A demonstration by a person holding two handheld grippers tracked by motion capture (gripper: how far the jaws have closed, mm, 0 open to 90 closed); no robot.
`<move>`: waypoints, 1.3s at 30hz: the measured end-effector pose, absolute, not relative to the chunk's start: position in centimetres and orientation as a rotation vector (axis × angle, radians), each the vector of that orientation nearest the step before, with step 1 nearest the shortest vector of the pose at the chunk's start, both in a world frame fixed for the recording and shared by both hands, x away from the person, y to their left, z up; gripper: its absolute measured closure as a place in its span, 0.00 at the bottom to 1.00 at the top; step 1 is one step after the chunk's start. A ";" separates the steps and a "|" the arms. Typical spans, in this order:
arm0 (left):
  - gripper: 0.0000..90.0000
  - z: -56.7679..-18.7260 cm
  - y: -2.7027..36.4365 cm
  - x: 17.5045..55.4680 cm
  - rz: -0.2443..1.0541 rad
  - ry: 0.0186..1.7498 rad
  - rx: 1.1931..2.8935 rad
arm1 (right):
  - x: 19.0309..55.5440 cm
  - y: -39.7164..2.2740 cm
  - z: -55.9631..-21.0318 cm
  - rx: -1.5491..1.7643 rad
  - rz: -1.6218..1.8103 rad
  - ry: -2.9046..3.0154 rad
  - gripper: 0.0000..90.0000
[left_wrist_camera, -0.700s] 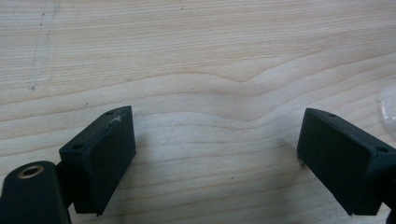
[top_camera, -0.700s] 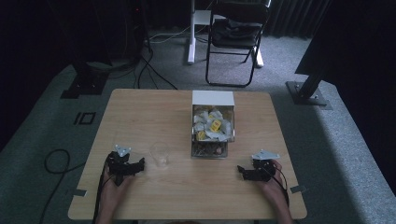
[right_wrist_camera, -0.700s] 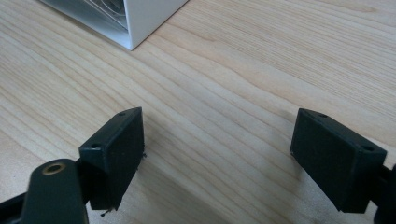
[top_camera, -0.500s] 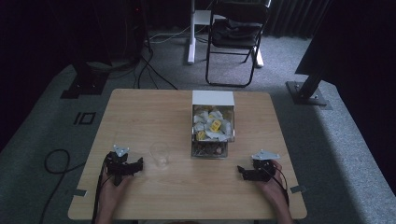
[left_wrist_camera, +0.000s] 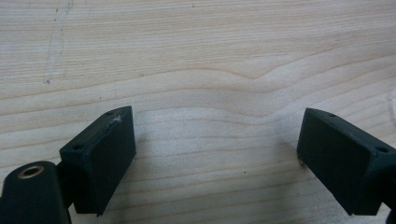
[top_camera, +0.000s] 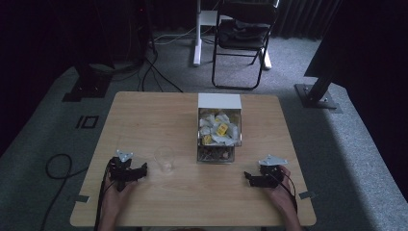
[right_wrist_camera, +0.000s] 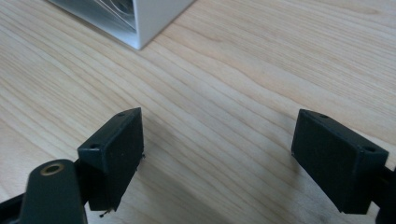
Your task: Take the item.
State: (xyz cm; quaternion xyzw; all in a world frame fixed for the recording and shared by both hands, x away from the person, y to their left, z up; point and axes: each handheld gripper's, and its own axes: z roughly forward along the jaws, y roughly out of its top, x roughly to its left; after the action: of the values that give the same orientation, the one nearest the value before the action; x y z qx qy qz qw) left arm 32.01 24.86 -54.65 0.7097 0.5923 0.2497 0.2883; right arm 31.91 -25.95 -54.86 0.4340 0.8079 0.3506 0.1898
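Observation:
A clear box with a white lid end stands on the middle of the wooden table, full of small white and yellow packets. A small clear cup stands upright left of the box. My left gripper rests on the table near the front left, just left of the cup, jaws open over bare wood. My right gripper rests near the front right, below the box, also open with nothing between its jaws. A corner of the box shows at the top of the right gripper view.
A black folding chair and a white desk leg stand on the grey carpet behind the table. Cables run over the floor at the left. A black stand base sits at the back right.

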 end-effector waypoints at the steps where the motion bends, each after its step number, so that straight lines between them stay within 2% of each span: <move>1: 0.14 -54.7 24.9 32.0 0.666 1.582 1.893 | 31.9 -25.9 -54.8 1.220 0.994 2.270 0.19; 16: 0.12 -54.7 24.9 31.8 0.669 1.591 1.892 | 31.1 -25.3 -53.5 1.177 1.046 2.259 0.17; 26: 0.12 -54.7 24.9 31.9 0.667 1.593 1.890 | 30.5 -24.6 -52.1 1.126 1.090 2.230 0.24; 39: 0.12 -54.7 24.9 31.9 0.667 1.593 1.890 | 30.0 -23.8 -51.1 1.085 1.119 2.230 0.26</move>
State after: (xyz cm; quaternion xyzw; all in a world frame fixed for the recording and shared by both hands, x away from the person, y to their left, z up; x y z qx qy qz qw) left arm 31.86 24.92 -54.67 0.7072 0.5961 0.2496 0.2869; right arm 30.05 -23.76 -51.07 0.3899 0.8015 0.4023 0.2090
